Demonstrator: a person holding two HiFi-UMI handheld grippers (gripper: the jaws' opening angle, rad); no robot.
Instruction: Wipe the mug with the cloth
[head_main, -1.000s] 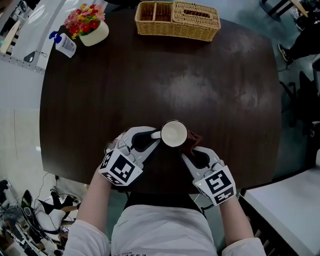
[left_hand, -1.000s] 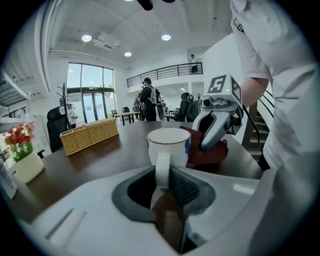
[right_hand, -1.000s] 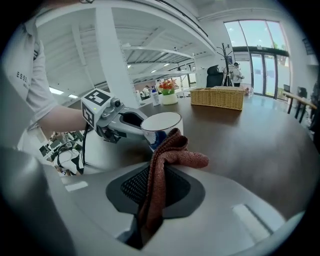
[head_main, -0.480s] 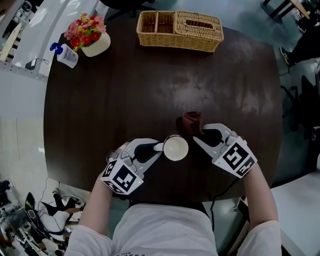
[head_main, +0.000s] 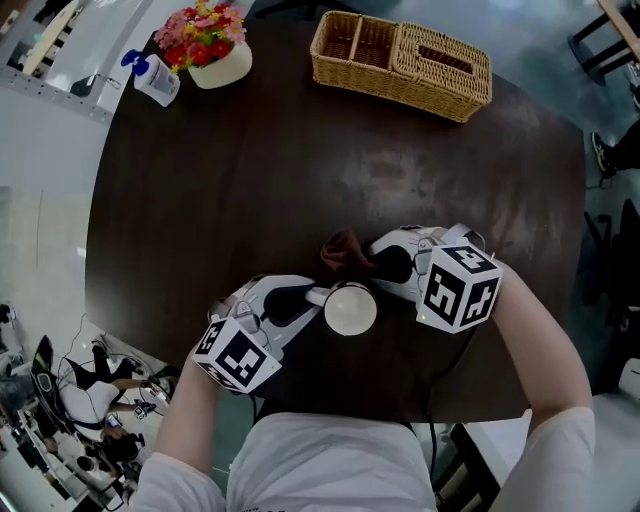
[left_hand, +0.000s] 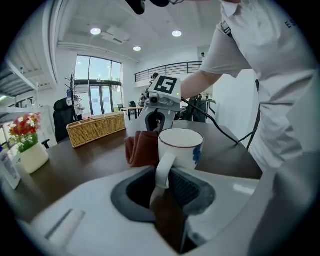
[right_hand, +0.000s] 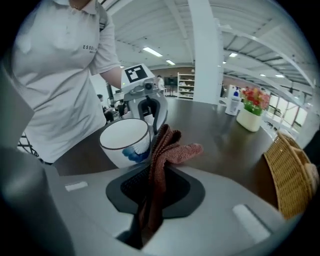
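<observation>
A white mug (head_main: 350, 308) with a blue mark (right_hand: 125, 142) stands near the table's front edge. My left gripper (head_main: 312, 296) is shut on the mug's handle (left_hand: 164, 169). A reddish-brown cloth (head_main: 345, 252) hangs from my right gripper (head_main: 368, 262), which is shut on it. The cloth (right_hand: 165, 150) sits just beyond the mug's far side, close to its wall; in the left gripper view the cloth (left_hand: 141, 148) shows left of the mug (left_hand: 181, 147). Whether cloth and mug touch is unclear.
A wicker basket (head_main: 402, 63) stands at the far edge of the dark round table (head_main: 220, 190). A white pot of flowers (head_main: 212, 45) and a small spray bottle (head_main: 155, 78) are at the far left. The person's torso is close behind the mug.
My right gripper swung with the cloth from the mug's near right side round to its far side. The left gripper kept the mug held in place.
</observation>
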